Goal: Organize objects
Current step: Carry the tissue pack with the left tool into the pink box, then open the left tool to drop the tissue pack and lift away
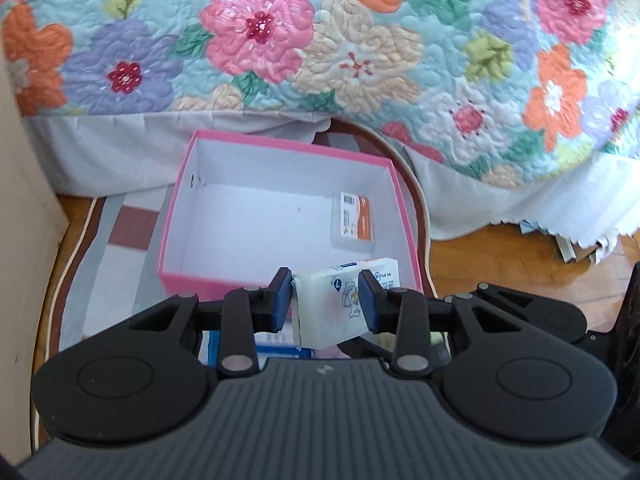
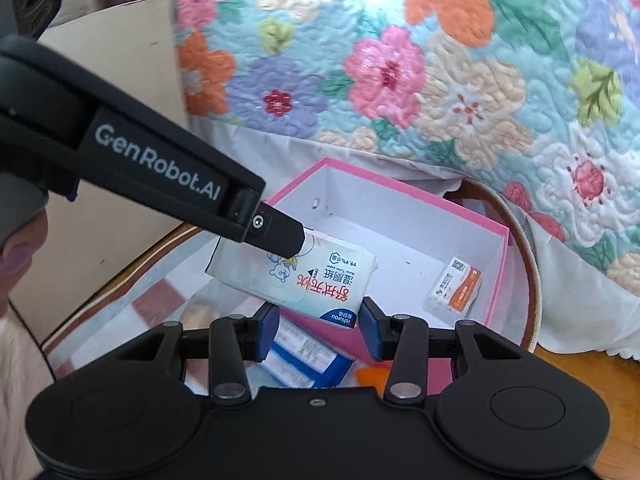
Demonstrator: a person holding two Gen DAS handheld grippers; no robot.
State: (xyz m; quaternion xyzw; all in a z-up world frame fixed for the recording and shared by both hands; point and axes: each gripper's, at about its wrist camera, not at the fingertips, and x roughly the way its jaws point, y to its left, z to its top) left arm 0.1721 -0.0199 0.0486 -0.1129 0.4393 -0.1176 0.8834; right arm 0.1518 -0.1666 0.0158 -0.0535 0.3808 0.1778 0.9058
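While the pink box [image 1: 280,216] is sitting open on a striped mat [image 1: 120,240] beside the flowered quilt [image 1: 360,40], only 1 thing is lying inside it: a small white and orange carton [image 1: 354,220] resting flat in the far right corner of the white floor, its printed label too small to read. In the right wrist view that same carton [image 2: 454,286] is showing a square code mark and an orange band.

Over the near edge of the box, the left gripper [image 1: 326,300] is clenching a white pack of wet wipes [image 1: 348,292], its 2 blue pads pressing on the pack's sides. In the right wrist view the pack [image 2: 304,276] is hanging tilted above the box's near left corner [image 2: 400,216], clear of the floor, with one dark finger of the left gripper [image 2: 294,250] lying across its upper end. Its wrapper is carrying red Chinese characters, a cartoon bear, "99.9%" and a blue patch reading "ishurou". The arm of that tool is bearing the words "GenRobot.AI".

Beneath the pack, the right gripper [image 2: 318,332] is standing with its jaws parted and nothing between the pads. Below it, outside the box, a blue and white packet [image 2: 308,364] and something orange [image 2: 372,374] are lying on the mat.
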